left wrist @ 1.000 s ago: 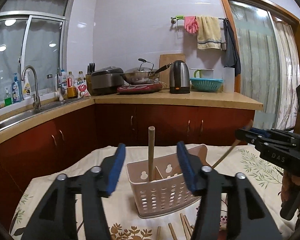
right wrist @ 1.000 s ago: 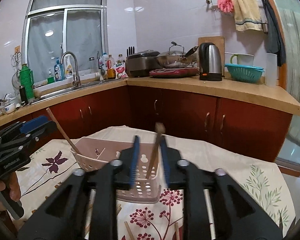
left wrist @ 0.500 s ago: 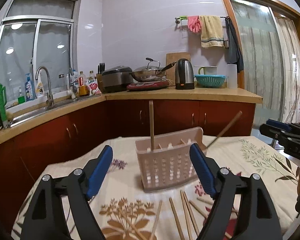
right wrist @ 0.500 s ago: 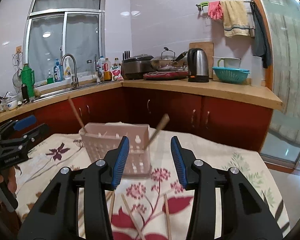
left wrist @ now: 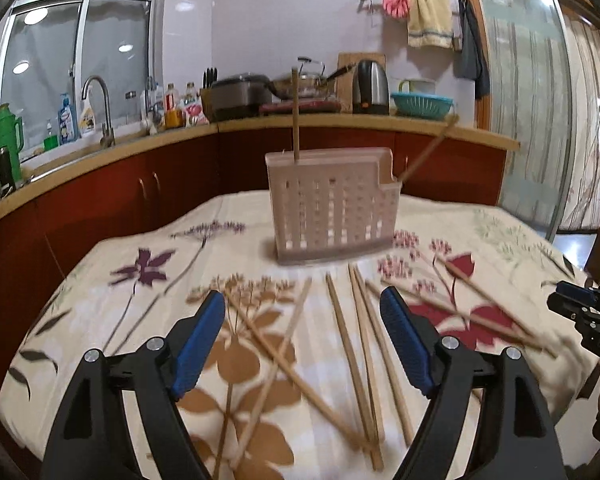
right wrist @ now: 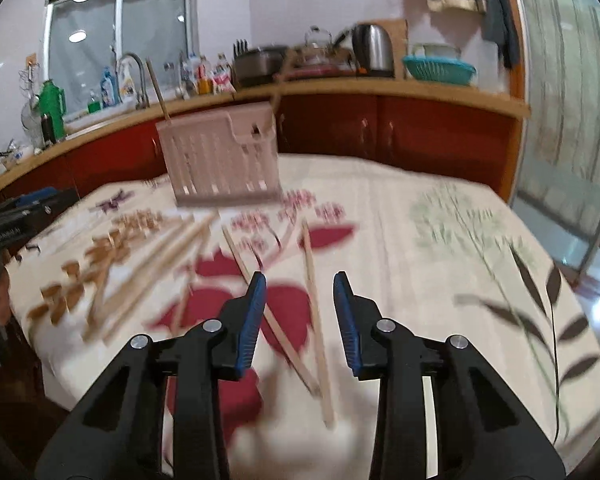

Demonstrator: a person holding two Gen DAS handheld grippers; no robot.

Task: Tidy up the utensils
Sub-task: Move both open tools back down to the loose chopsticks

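A pink slotted utensil holder stands on the flowered tablecloth, with two wooden chopsticks upright in it. It also shows in the right wrist view. Several loose chopsticks lie on the cloth in front of it. My left gripper is open and empty, low above the loose chopsticks. My right gripper is open and empty, above two chopsticks on the red flower print.
The other gripper shows at the right edge of the left wrist view and at the left edge of the right wrist view. A wooden counter with sink, kettle and pans runs behind the table. The table's front edge is close below both grippers.
Both grippers have pulled back from the holder and dropped toward the loose chopsticks. The right gripper, shut on a chopstick a second ago, let it go in the holder and is open.
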